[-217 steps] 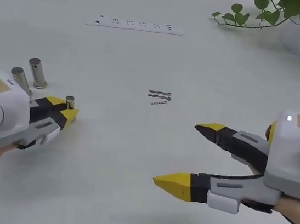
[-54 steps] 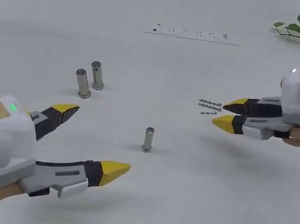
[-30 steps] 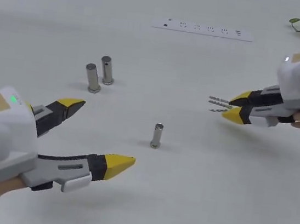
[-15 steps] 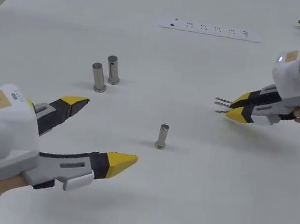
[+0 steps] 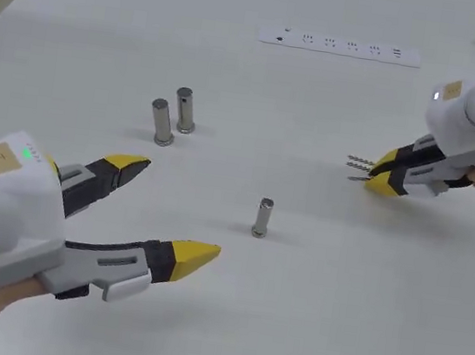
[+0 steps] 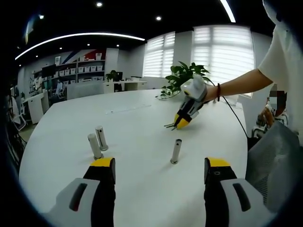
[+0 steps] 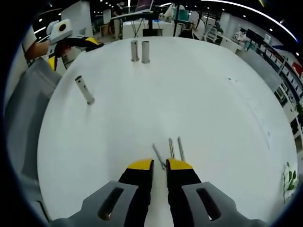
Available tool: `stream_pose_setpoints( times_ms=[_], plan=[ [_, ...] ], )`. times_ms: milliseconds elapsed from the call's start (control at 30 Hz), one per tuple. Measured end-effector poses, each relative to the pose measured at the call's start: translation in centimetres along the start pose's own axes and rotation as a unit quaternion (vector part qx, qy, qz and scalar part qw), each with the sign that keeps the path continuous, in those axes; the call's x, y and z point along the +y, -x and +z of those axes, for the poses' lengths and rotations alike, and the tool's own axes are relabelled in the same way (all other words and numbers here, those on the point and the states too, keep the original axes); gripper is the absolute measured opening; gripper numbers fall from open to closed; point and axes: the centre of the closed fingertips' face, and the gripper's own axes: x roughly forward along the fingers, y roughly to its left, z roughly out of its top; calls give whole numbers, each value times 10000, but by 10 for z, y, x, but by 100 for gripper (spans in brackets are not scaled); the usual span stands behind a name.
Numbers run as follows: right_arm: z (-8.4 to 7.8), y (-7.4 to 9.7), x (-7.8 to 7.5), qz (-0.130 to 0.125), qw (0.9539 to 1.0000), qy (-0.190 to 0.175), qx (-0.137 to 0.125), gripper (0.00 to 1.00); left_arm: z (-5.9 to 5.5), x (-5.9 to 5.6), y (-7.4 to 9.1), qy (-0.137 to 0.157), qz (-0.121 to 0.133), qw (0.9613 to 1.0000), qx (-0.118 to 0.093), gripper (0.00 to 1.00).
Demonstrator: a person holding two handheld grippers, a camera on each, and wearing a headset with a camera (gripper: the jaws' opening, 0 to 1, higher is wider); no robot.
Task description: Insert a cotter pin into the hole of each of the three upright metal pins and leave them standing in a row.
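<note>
White workbench [image 5: 305,327]. L gripper [image 5: 172,208] hangs low over the near side, jaws spread wide, holding nothing; in its own view [image 6: 160,165] the lone metal pin [image 6: 175,151] stands upright ahead of and between the tips. R gripper [image 5: 380,172] is tipped down to the table at far right, jaws drawn almost together w/ a thin gap. Two more metal pins [image 5: 174,115] stand just beside each other, well apart from the lone pin [image 5: 263,217]. Three cotter pins [image 7: 169,149] lie flat just ahead of the R tips [image 7: 160,165], long axes approx. along the jaw line; the slanted one reaches the gap, but whether it is pinched can't be told. R gripper is much the nearer; the pick looks like the step in hand.
</note>
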Motion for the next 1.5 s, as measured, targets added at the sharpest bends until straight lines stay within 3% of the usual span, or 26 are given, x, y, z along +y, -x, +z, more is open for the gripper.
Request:
stream_pose_setpoints(
  times_ms=[400,867,1500],
  plan=[
    [4,1,4,177,9988,315,330,8,1,-2,-1,-30,-72,10000,-9,75],
    [6,-1,4,315,9937,709,810,5,4,-6,1,-81,-175,9998,-43,76],
    [-1,7,5,178,9935,678,895,2,5,-6,-1,-157,-226,9996,12,76]
  ],
)
